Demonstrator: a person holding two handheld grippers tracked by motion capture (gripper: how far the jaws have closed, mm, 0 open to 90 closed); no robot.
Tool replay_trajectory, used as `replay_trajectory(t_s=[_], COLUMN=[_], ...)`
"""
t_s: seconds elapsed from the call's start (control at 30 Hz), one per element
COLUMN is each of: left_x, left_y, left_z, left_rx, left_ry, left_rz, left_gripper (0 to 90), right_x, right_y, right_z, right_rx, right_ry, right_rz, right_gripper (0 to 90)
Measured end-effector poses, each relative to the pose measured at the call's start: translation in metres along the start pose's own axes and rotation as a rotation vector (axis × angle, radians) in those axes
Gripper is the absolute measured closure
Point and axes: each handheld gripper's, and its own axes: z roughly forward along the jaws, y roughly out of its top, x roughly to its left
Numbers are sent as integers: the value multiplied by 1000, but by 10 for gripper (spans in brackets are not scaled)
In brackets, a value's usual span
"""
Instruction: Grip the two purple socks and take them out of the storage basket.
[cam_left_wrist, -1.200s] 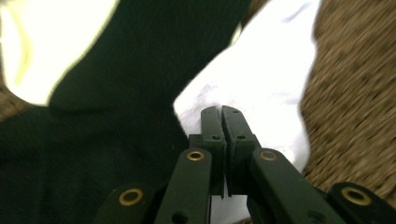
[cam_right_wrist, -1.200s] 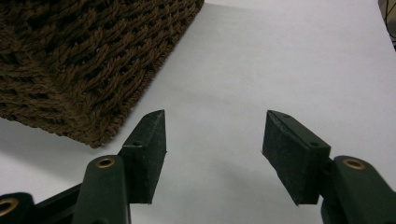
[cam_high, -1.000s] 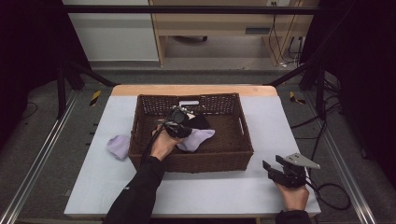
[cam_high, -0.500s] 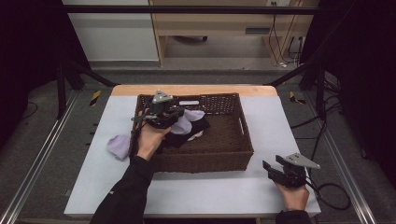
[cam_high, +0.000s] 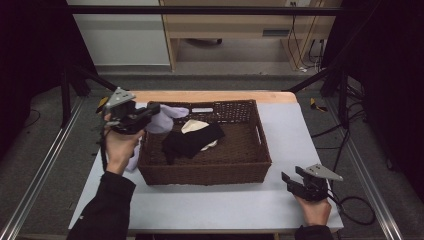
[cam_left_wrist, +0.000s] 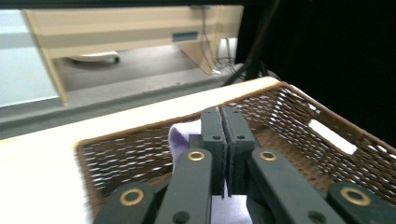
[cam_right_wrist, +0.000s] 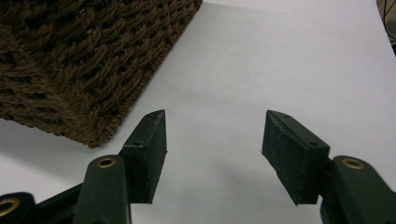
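We count one brown woven wicker basket (cam_high: 210, 170) holding one black garment (cam_high: 192, 141) and one cream cloth (cam_high: 194, 125). Our left gripper (cam_high: 150, 111) pinches the lavender sock (cam_high: 162, 119) above the basket's left rim; our right gripper (cam_high: 290, 181) rests wide apart, holding nothing.

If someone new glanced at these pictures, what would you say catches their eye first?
Probably the left tool, raised over the left rim of the brown wicker basket with a pale lilac sock pinched between its shut jaws. Next, the black garment heaped inside the basket. The right tool rests open on the white table, near the basket's corner.
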Motion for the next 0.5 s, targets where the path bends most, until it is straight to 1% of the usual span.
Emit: replay_trajectory(t_s=[0.1, 0.13, 0.2, 0.23, 0.27, 0.3, 0.33, 0.43, 0.47, 0.5], left_x=[16, 27, 37, 37, 46, 50, 50, 63, 70, 73], left_y=[0, -1, -3, -3, -6, -8, -8, -16, -23, -27], left_z=[-18, -29, -39, -39, -47, -50, -50, -59, -62, -63], left_rx=[-18, -28, -37, -37, -44, -48, -48, -52, -52, -50], left_ry=[40, 66, 87, 87, 108, 120, 120, 149, 176, 191], left_rz=[-16, -25, -34, -34, -46, -53, -53, -77, -84, -87], left_gripper=[877, 878, 877, 877, 877, 877, 877, 877, 877, 877], right_x=[0, 1, 0, 0, 1, 1, 0, 1, 1, 1], right_y=[0, 0, 0, 0, 0, 0, 0, 0, 0, 0], right_z=[0, 0, 0, 0, 1, 1, 1, 1, 1, 1], right_rx=[2, 6, 5, 5, 6, 6, 6, 7, 6, 7], right_ry=[1, 2, 0, 0, -1, -1, -2, -3, -2, -2], right_rz=[4, 7, 2, 2, 3, 3, 2, 1, 1, 1], right_gripper=[402, 402, 402, 402, 402, 401, 402, 402, 401, 401])
